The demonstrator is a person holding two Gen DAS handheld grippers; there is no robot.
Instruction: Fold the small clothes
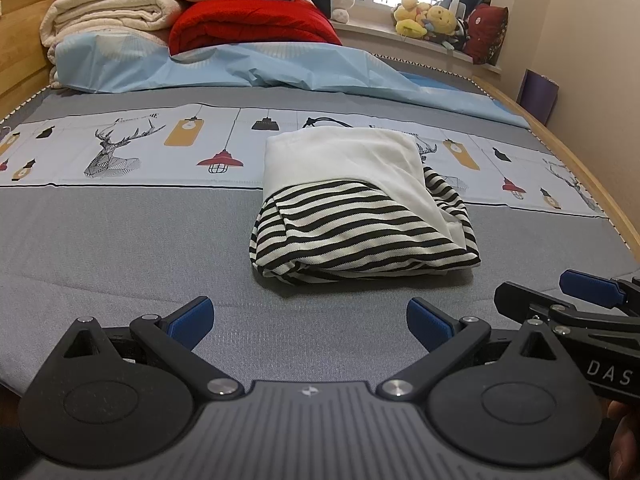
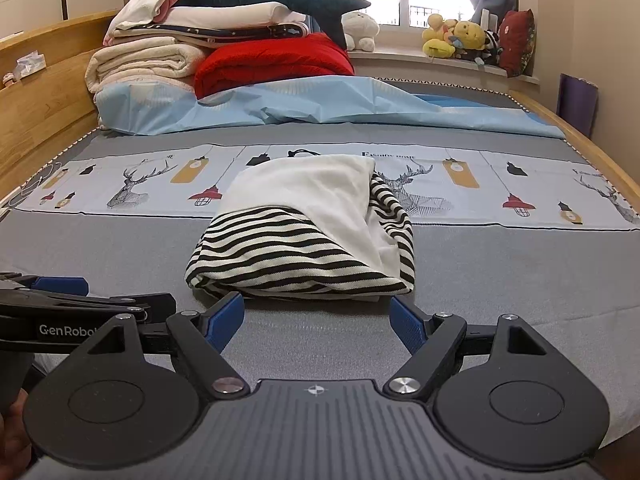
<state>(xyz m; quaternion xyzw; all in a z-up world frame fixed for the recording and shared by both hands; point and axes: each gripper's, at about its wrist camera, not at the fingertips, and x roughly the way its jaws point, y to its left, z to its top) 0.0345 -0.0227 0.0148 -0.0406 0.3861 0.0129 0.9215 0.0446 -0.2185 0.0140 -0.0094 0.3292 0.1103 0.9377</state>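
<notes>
A folded small garment (image 1: pixel 360 216), black-and-white striped with a white part folded over its top, lies on the grey bed sheet (image 1: pixel 120 248). It also shows in the right wrist view (image 2: pixel 304 240). My left gripper (image 1: pixel 310 320) is open and empty, a little in front of the garment and to its left. My right gripper (image 2: pixel 318 320) is open and empty, its blue fingertips (image 2: pixel 226 316) close to the garment's near edge. The right gripper also appears at the right edge of the left wrist view (image 1: pixel 580 300).
A patterned strip with deer and lamps (image 1: pixel 140 148) runs across the bed behind the garment. A light blue cover (image 1: pixel 240 68), stacked blankets (image 1: pixel 120 12) and a red quilt (image 1: pixel 248 24) lie at the headboard end. Plush toys (image 1: pixel 428 20) sit on the windowsill. The wooden bed frame (image 1: pixel 580 168) runs along the right.
</notes>
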